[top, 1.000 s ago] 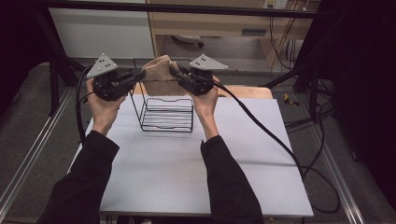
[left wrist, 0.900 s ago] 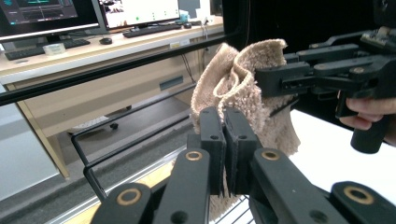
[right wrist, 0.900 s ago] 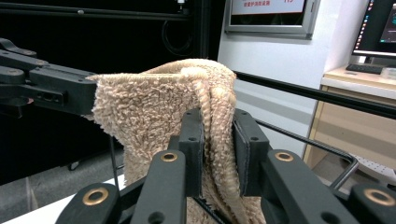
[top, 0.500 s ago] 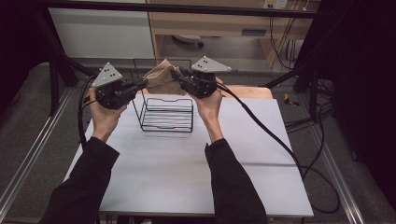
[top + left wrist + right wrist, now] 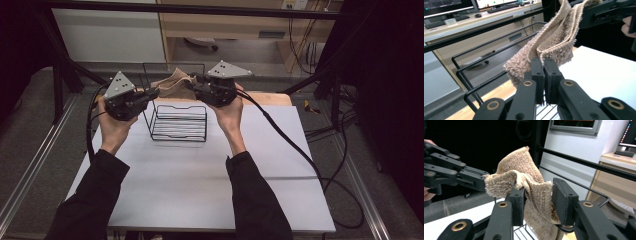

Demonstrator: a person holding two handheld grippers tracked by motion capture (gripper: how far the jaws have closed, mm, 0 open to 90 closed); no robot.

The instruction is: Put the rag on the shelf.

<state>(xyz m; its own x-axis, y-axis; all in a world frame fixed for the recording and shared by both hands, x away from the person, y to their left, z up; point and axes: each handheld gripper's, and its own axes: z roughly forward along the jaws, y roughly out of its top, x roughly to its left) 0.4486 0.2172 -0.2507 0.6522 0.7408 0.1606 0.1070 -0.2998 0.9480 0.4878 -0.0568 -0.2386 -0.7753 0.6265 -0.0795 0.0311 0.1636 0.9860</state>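
The beige towel (image 5: 176, 86) hangs in the air between the two claws, above the far rim of the black wire basket (image 5: 179, 122) on the white table (image 5: 200, 185). The left claw (image 5: 543, 65) is pressed together on one edge of it — pinching the pile tight. The right claw (image 5: 537, 195) has just been opening: the towel's other end still drapes between its jaws, lying against one pad with a gap to the other.

Dim room, table brightly lit, dark corners, close views soft.
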